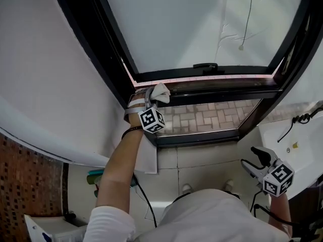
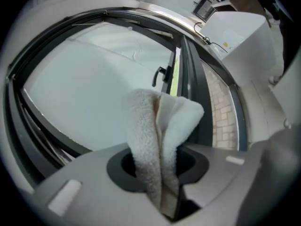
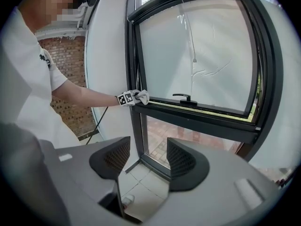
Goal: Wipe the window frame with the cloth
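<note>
The left gripper (image 1: 153,96) is up at the far left corner of the window frame (image 1: 217,94). Its fingers are clamped on a folded white cloth (image 2: 162,121), whose bunched end sticks out past them and lies on the frame's dark horizontal bar, left of the black handle (image 1: 205,65). The right gripper (image 3: 143,157) hangs low at the near right, well apart from the window, its fingers (image 3: 187,161) spread wide with nothing between them.

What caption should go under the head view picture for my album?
Left gripper holds a white cloth at the dark window frame; right gripper hangs open and empty below.
</note>
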A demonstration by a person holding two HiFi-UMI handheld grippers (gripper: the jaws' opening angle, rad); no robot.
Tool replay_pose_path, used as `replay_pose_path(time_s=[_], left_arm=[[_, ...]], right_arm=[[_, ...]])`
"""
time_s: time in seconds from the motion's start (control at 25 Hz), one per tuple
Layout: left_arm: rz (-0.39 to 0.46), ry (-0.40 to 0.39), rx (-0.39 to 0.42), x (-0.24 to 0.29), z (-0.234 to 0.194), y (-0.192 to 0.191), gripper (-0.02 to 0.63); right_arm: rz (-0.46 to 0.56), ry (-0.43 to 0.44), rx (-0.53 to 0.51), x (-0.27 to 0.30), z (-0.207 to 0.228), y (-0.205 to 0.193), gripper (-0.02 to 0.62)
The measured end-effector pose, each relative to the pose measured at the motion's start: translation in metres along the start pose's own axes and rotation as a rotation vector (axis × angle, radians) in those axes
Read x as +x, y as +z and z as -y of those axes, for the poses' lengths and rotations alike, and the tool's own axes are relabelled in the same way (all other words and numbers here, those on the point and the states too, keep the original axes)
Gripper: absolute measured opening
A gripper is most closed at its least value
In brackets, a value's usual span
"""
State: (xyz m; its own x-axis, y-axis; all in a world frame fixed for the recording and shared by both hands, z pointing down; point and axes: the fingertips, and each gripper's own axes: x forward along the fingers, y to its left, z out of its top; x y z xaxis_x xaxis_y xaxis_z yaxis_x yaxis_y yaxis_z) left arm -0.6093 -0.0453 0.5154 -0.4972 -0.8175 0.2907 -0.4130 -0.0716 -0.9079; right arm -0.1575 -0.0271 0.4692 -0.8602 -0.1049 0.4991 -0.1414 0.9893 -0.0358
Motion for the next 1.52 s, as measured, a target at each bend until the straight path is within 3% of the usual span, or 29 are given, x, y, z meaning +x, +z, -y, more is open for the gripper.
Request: replay_pose_path(time_s=[0.4, 0.64, 0.8, 1.0, 1.32, 1.52], left_arm=[[0.010, -0.080, -0.113, -0.005, 0.016, -0.005, 0.129], [-0.027, -0.152, -0.108, -0.021, 0.041, 0.004, 0.132], [-0.018, -0.200, -0.106, -0.036, 0.066, 0.034, 0.133], [0.055, -0.212, -0.084, -0.045, 0.081, 0.119, 0.133], [0.227, -0.229, -0.087, -0.030, 0.097, 0.307, 0.135], [0.312, -0.252, -0.031, -0.009, 0.115, 0.422, 0.135]], right_arm=[[-0.009, -0.012, 0.038, -0.009, 0.012, -0.016, 0.247], [0.015, 0.018, 0.042, -0.015, 0.026, -0.021, 0.247], [0.029, 0.025, 0.043, -0.025, 0.048, -0.024, 0.247], [0.045, 0.050, 0.054, -0.035, 0.075, -0.034, 0.247], [0.090, 0.008, 0.100, -0.075, 0.138, -0.058, 0.247], [0.106, -0.039, 0.144, -0.111, 0.179, -0.085, 0.247]])
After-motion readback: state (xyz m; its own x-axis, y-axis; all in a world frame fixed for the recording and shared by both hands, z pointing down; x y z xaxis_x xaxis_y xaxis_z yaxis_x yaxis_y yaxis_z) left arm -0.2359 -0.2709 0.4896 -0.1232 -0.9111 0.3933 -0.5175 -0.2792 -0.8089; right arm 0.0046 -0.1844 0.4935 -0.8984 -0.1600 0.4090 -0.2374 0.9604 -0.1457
